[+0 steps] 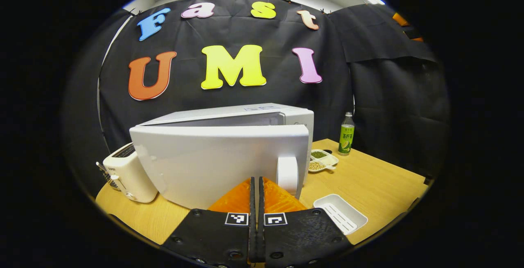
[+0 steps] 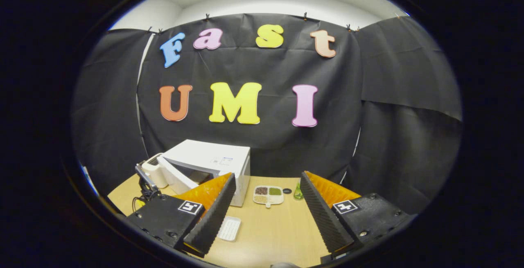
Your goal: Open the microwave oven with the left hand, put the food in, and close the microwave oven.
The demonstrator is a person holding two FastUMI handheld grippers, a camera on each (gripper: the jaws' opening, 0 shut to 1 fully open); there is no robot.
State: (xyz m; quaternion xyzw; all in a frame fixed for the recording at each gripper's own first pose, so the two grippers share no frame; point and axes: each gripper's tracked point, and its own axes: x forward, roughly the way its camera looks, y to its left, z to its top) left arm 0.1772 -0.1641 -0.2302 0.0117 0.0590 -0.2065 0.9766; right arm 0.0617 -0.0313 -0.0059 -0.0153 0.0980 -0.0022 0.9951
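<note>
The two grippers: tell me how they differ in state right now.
The left gripper has its fingers pressed together, holding nothing, close in front of the open microwave door. The right gripper has its fingers spread wide, empty, high above the wooden table. Both face the microwave.

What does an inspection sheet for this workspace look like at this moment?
Surface: wooden table, mostly bare at the front.
Job's things: microwave, door partly open; divided dish of food beside it.
Clutter: toaster, bottle, white tray.
Grippers: left gripper shut, empty, just before the door; right gripper open, empty, above the table.
Cables: a dark cable near the toaster.
Surroundings: black cloth wall.
</note>
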